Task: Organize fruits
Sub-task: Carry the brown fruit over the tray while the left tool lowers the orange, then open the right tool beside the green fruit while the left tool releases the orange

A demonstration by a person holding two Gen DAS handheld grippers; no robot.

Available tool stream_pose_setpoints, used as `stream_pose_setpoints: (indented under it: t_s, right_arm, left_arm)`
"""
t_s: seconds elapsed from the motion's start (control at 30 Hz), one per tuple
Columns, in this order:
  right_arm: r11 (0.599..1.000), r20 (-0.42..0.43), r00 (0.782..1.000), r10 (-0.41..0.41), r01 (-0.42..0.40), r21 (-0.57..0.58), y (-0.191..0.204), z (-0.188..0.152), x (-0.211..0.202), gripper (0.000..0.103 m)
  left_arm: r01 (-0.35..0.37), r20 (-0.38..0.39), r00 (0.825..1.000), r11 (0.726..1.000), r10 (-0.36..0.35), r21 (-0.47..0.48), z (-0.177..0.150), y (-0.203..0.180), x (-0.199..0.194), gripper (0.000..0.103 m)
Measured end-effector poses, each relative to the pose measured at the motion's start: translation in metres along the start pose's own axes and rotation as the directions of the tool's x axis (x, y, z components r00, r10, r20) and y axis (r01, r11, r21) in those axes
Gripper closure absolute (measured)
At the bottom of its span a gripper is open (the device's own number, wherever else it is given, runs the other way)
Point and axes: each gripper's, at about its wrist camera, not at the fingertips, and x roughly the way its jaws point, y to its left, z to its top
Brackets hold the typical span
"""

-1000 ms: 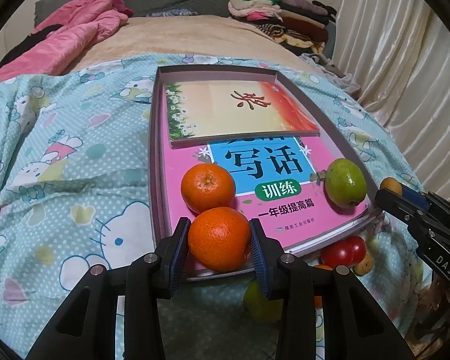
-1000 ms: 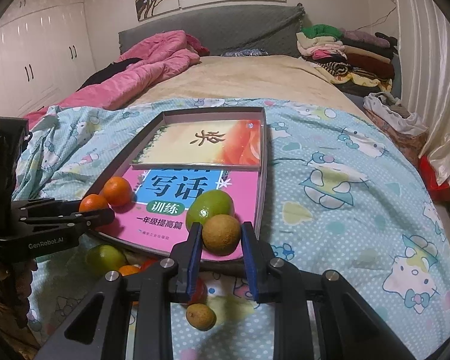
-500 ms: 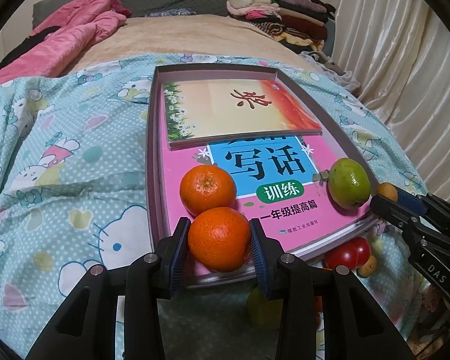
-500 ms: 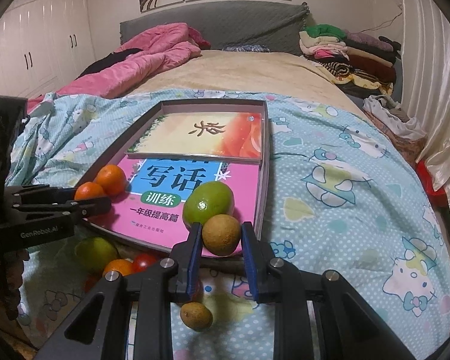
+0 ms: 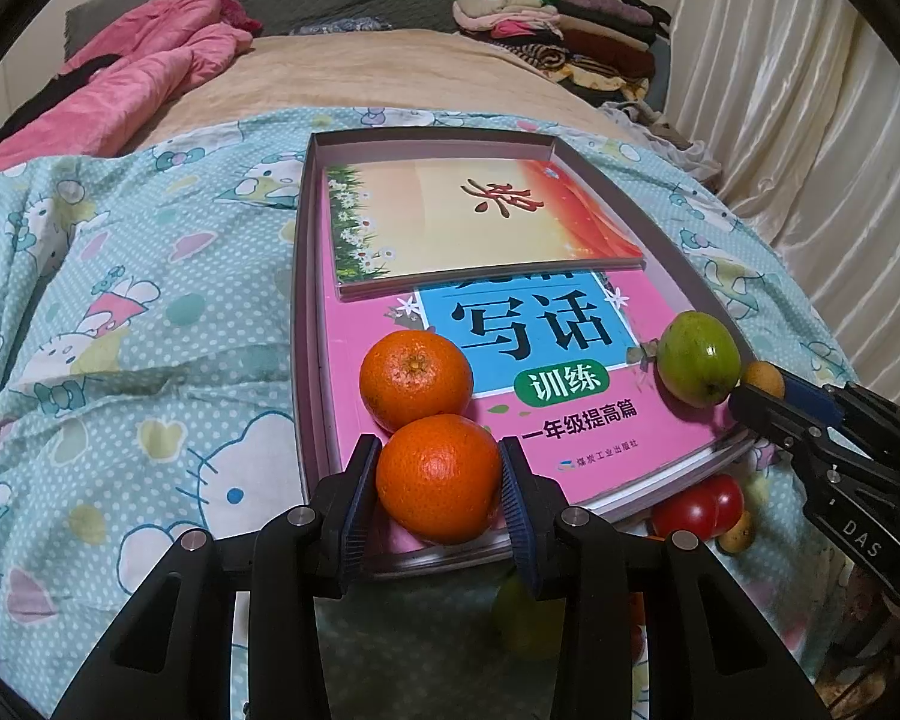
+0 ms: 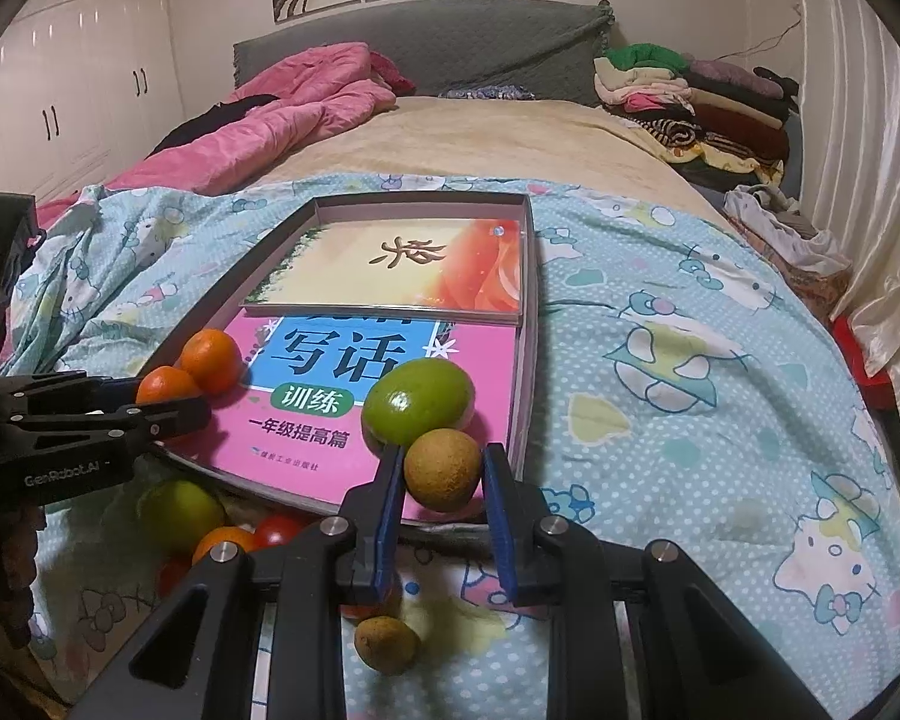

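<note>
My left gripper [image 5: 439,483] is shut on an orange [image 5: 438,477], held over the near left corner of a shallow box [image 5: 303,276] with books inside. A second orange [image 5: 415,380] lies on the pink book [image 5: 576,420] just behind it. My right gripper [image 6: 441,480] is shut on a small brown fruit [image 6: 442,468] at the box's near right corner, next to a green fruit [image 6: 417,401] on the book. In the right wrist view the left gripper [image 6: 168,408] holds its orange [image 6: 165,385] beside the other orange [image 6: 212,360].
Loose fruit lies on the blue patterned bedspread [image 6: 690,396] below the box's near edge: a green fruit [image 6: 180,507], an orange one [image 6: 225,543], red tomatoes [image 5: 696,507], a small brown fruit [image 6: 386,643]. Pink quilt [image 6: 282,114] and folded clothes [image 6: 690,96] lie far back.
Both grippers have crept forward toward the box with their fruits still held. The box and the fruit on it look slightly nearer.
</note>
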Motion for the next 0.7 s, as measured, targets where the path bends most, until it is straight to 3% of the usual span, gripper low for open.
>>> stream_pose_setpoints:
  t_s: [0.7]
  right_arm:
    - [0.999,0.004,1.0,0.011,-0.011,0.03,-0.0023,0.001,0.0028,0.075]
  left_arm:
    - [0.0,0.001,1.0,1.0,0.0,0.0,0.0015,0.0008,-0.0001,0.063]
